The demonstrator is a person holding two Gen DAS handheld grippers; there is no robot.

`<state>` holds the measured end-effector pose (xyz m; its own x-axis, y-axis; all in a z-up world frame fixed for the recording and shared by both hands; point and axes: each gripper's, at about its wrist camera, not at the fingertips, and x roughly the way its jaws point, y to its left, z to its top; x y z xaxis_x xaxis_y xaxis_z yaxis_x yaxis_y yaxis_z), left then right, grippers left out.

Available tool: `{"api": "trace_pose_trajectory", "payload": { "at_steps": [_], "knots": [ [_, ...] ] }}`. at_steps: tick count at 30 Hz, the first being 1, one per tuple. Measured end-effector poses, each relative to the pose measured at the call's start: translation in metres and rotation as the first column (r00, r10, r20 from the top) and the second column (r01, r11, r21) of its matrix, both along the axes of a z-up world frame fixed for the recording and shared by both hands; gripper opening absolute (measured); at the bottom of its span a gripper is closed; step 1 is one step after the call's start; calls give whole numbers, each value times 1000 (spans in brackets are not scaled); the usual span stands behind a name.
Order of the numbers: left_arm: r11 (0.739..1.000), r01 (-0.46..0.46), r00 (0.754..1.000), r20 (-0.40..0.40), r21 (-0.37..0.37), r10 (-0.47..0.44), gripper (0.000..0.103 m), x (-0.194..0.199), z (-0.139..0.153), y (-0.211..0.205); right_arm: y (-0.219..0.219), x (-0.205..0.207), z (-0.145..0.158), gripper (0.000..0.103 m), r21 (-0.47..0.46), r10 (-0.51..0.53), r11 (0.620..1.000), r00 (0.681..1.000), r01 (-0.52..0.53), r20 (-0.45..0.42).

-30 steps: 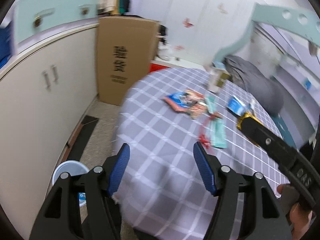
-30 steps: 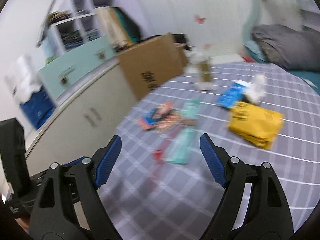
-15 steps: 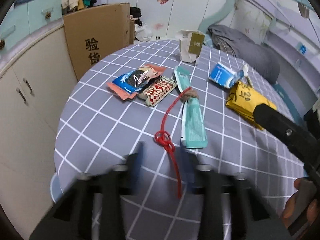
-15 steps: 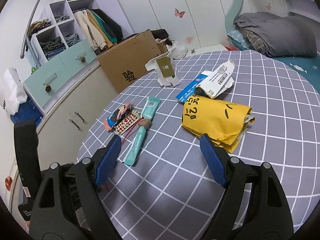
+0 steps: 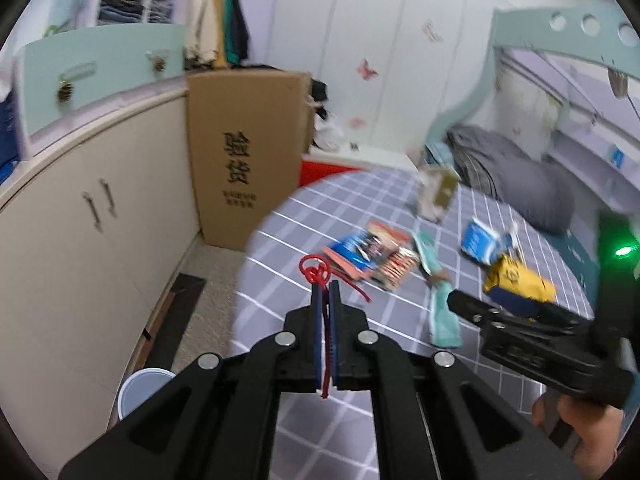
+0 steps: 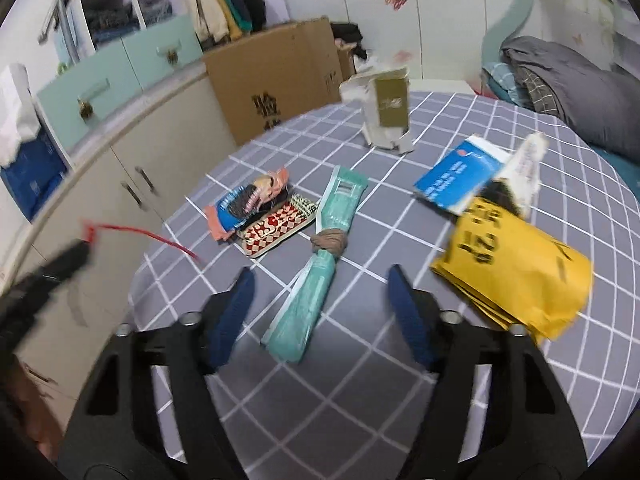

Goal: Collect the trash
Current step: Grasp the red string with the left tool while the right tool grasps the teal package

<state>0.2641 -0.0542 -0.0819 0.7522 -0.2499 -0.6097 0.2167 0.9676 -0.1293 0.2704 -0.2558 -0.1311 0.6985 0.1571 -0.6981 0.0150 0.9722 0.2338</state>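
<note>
Red string (image 5: pixel 316 274): clamped in left claw (image 5: pixel 326 294), frame ctr. Right claw (image 6: pixel 320 284), closing, nothing gripped, straddles teal wrapper (image 6: pixel 312 300) on table (image 6: pixel 360 400).

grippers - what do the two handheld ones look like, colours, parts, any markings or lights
Both are black plastic. The left gripper and right gripper each have two angular linkage arms with cut-out slots, round silver pivot pins, and blue ribbed pads lining the fingers. In the left wrist view, the right gripper's body carries a green light. No sleeve is visible.
</note>
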Motion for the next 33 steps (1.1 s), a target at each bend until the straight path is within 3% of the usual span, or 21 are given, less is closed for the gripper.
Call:
{"api": "trace_pose_trajectory", "payload": {
  "at_steps": [4, 6, 9, 16, 24, 28, 33],
  "knots": [
    [999, -36, 999, 18, -26, 36, 3, -3, 9, 27, 6, 15, -10, 37, -37, 1, 999, 998, -4, -60],
    [998, -51, 998, 21, -34, 52, 3, -6, 11, 43, 8, 17, -11, 20, -57, -1, 998, 997, -3, -74],
    [996, -75, 997, 8, -53, 76, 3, -8, 9, 63, 8, 14, -11, 16, -69, -8, 998, 998, 3, -70],
    [990, -117, 993, -16, -75, 116, 3, -17, -3, 99, 10, -14, 10, 13, -56, -51, 997, 998, 53, 34],
    [979, -174, 985, -38, -108, 171, 3, -30, -11, 150, 45, -45, 48, 12, -50, -14, 999, 988, 22, 155],
    [969, -209, 978, -52, -129, 204, 3, -36, -17, 178, 70, -44, 50, 12, -62, 27, 998, 988, -18, 150],
    [965, -226, 974, -64, -133, 219, 3, -42, -26, 197, 83, -48, 28, 12, -49, 44, 998, 995, -40, 95]
  ]
}}
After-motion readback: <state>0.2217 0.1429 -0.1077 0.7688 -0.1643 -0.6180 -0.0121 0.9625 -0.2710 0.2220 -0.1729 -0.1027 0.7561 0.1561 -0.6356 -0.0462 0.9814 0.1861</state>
